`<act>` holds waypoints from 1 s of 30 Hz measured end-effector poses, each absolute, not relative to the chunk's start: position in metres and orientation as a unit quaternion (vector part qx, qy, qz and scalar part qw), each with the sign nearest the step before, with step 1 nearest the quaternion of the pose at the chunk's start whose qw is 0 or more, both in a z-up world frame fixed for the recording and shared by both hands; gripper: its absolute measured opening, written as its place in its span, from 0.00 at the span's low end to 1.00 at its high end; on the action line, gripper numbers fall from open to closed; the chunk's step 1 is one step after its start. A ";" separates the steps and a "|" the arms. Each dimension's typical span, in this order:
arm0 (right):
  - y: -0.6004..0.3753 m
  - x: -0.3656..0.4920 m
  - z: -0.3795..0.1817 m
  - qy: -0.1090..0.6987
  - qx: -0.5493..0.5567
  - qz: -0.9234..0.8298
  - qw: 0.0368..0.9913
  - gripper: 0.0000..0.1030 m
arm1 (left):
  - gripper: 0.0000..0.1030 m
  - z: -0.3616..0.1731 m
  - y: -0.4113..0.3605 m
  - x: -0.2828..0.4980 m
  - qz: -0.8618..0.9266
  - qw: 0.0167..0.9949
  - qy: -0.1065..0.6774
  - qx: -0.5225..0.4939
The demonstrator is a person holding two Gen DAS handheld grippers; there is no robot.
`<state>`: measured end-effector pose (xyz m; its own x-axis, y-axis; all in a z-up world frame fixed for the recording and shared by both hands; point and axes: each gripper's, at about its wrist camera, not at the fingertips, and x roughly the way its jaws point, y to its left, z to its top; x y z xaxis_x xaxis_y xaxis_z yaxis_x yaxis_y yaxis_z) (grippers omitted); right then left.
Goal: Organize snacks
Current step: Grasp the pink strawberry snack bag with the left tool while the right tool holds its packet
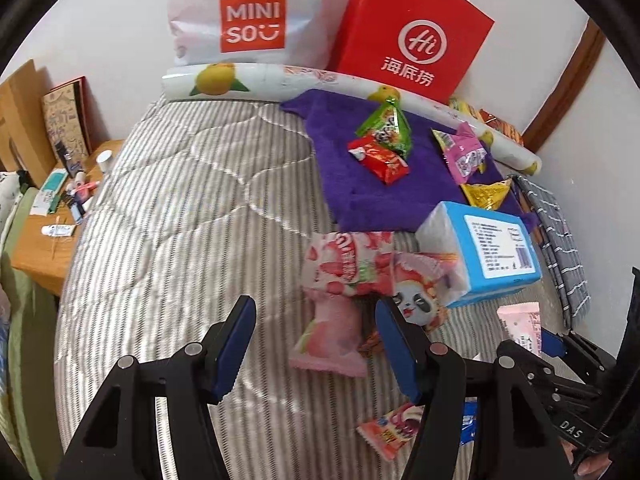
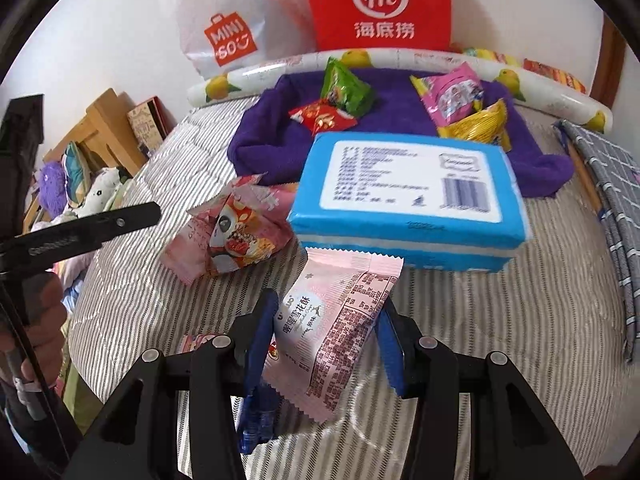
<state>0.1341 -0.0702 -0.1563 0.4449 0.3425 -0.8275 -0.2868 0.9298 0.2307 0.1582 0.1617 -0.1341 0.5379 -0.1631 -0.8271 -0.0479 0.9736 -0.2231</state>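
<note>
The white plastic bag (image 1: 244,12) carried an orange-red square printed "MINI SO" above a smile mark. The red paper bag (image 1: 412,28) showed a white ring enclosing "Hi", with the characters 海底捞 beneath it (the same logo read clearly in the right wrist view). The pale pink snack packet (image 2: 336,320) bore the vertical text 喔喔雪花酥 beside a printed table too small to read. The blue tissue pack (image 2: 408,196) carried a white label with rows of fine print and a barcode, none of it legible. On the black gripper body (image 1: 570,424) at the lower right, the letters "DAS" were visible.
</note>
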 end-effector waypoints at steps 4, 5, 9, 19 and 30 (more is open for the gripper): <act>-0.088 0.135 -0.150 0.485 0.043 0.179 0.855 0.47 | 0.58 -0.137 0.156 0.170 -0.042 0.867 0.484 -0.114; -0.093 0.136 -0.148 0.482 0.046 0.175 0.858 0.47 | 0.58 -0.138 0.155 0.173 -0.042 0.866 0.486 -0.113; -0.110 0.138 -0.143 0.472 0.053 0.164 0.865 0.47 | 0.58 -0.144 0.153 0.188 -0.048 0.860 0.494 -0.119; -0.152 0.157 -0.144 0.465 0.064 0.122 0.875 0.47 | 0.59 -0.160 0.143 0.226 -0.065 0.845 0.518 -0.117; -0.162 0.167 -0.150 0.469 0.071 0.119 0.872 0.47 | 0.62 -0.173 0.141 0.242 -0.062 0.838 0.532 -0.107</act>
<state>0.1671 -0.1624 -0.1504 0.5316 0.2745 -0.8013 -0.1411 0.9615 0.2358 0.2424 0.1412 -0.1733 0.4263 -0.2176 -0.8780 -0.0110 0.9693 -0.2456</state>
